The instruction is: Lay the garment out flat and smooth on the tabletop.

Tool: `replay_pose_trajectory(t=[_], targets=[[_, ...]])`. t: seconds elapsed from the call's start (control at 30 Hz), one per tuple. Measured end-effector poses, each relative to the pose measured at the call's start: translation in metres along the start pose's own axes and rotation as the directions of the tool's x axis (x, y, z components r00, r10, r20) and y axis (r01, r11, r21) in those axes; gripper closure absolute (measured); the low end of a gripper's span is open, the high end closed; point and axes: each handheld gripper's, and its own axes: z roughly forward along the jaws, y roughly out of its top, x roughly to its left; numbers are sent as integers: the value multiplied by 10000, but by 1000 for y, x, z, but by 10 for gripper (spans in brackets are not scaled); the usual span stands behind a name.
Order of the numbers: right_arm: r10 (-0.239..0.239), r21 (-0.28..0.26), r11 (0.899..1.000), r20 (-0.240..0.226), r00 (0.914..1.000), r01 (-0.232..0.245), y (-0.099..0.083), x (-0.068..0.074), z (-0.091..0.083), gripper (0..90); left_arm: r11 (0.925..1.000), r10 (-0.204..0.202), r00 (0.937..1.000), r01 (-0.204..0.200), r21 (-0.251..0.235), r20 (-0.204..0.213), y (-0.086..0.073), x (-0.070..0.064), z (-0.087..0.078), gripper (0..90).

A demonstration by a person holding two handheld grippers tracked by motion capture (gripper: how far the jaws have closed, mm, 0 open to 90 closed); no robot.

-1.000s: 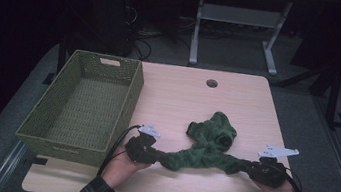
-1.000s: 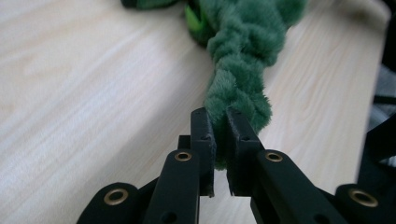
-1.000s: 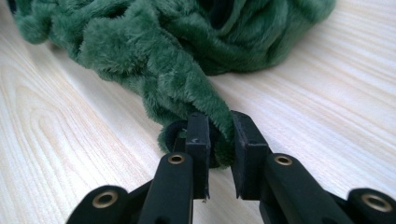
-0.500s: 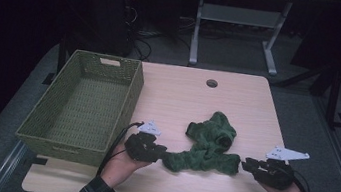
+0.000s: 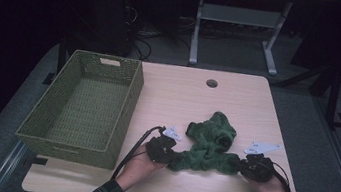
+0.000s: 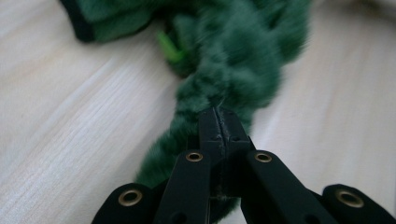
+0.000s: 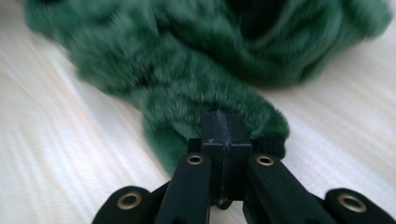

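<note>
A fuzzy dark green garment [image 5: 207, 144] lies bunched near the front of the light wooden table [image 5: 183, 95]. My left gripper [image 5: 168, 158] is shut on the garment's left end, its jaws pressed together on the green pile [image 6: 224, 70]. At the other end my right gripper [image 5: 239, 165] is shut on the garment's right end, a fuzzy cuff with a black edge [image 7: 196, 102]. The cloth stretches between the two grippers low over the tabletop.
An olive woven basket [image 5: 87, 107] stands on the table's left side, its inside bare. A round cable hole [image 5: 211, 83] sits near the far edge. Beyond the table are a dark floor and a metal stand [image 5: 236, 29].
My right gripper drew out to the right, then came back left toward the bundle. The left gripper stayed near its spot, holding its end.
</note>
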Motion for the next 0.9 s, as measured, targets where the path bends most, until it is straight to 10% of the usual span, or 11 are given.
replay_pose_trajectory(t=[0.9], targets=[[-166,399,9990,-1199,9926,215,-19,34,-7,834,9982,-162,9991,139,591,401,-38,-3,-33,790]])
